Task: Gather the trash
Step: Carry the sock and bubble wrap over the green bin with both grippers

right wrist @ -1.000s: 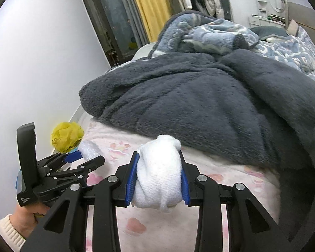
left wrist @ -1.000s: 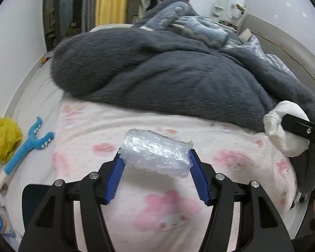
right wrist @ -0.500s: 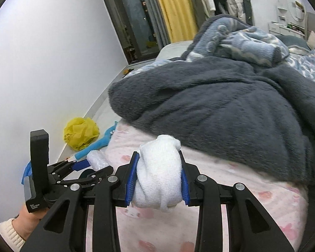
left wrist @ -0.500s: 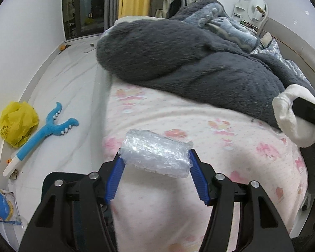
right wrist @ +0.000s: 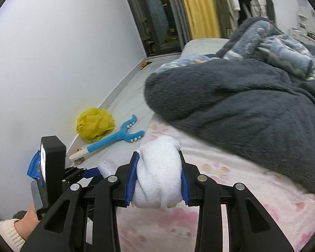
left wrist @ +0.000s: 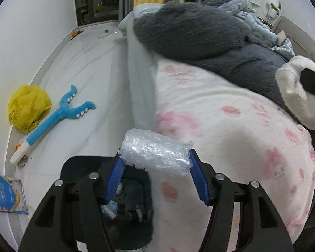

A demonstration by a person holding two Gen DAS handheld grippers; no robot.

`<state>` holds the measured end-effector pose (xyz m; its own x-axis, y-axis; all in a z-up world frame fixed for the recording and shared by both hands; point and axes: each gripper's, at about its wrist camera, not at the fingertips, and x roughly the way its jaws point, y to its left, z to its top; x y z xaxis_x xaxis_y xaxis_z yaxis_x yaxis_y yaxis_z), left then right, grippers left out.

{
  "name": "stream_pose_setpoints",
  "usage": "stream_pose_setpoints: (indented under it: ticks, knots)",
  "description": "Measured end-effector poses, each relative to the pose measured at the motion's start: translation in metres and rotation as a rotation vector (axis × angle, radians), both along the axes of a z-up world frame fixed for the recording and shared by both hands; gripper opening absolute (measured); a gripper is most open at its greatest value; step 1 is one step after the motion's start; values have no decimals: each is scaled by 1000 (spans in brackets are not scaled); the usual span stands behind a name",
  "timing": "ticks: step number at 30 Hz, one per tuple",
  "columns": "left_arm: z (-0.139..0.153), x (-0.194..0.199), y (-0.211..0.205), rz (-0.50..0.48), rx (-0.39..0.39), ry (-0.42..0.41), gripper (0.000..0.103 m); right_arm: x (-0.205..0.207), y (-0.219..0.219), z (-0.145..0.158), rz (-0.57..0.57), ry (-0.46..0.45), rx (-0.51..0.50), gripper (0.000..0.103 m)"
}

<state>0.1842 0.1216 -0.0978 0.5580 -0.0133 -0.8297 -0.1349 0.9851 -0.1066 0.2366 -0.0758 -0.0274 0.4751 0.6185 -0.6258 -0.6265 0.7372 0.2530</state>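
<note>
In the left wrist view the left gripper (left wrist: 155,169) clamps a roll of bubble wrap (left wrist: 156,154) crosswise between its blue pads, just above the near left edge of the bed's pink-patterned sheet (left wrist: 231,130). Below the fingers sits a dark bin (left wrist: 77,170) with what looks like a few scraps inside, though the gripper frame hides most of it. On the white floor to the left lie a yellow plastic bag (left wrist: 27,107), a blue forked toy (left wrist: 61,115) just beside it, and a blue packet (left wrist: 2,197) nearer. A grey fleece blanket (left wrist: 199,33) covers the far bed. In the right wrist view the right gripper (right wrist: 158,181) squeezes a white cloth wad (right wrist: 159,178) over the sheet (right wrist: 241,199); the left gripper (right wrist: 82,173) is at near left, hiding the floor behind it.
</note>
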Motion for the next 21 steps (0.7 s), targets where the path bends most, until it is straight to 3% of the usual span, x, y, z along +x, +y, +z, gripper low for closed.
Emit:
stream_pose_setpoints:
  ticks: [21]
  knots:
    - [-43, -38, 87, 113, -23, 143, 63, -29, 113, -15, 166, 16, -38, 36]
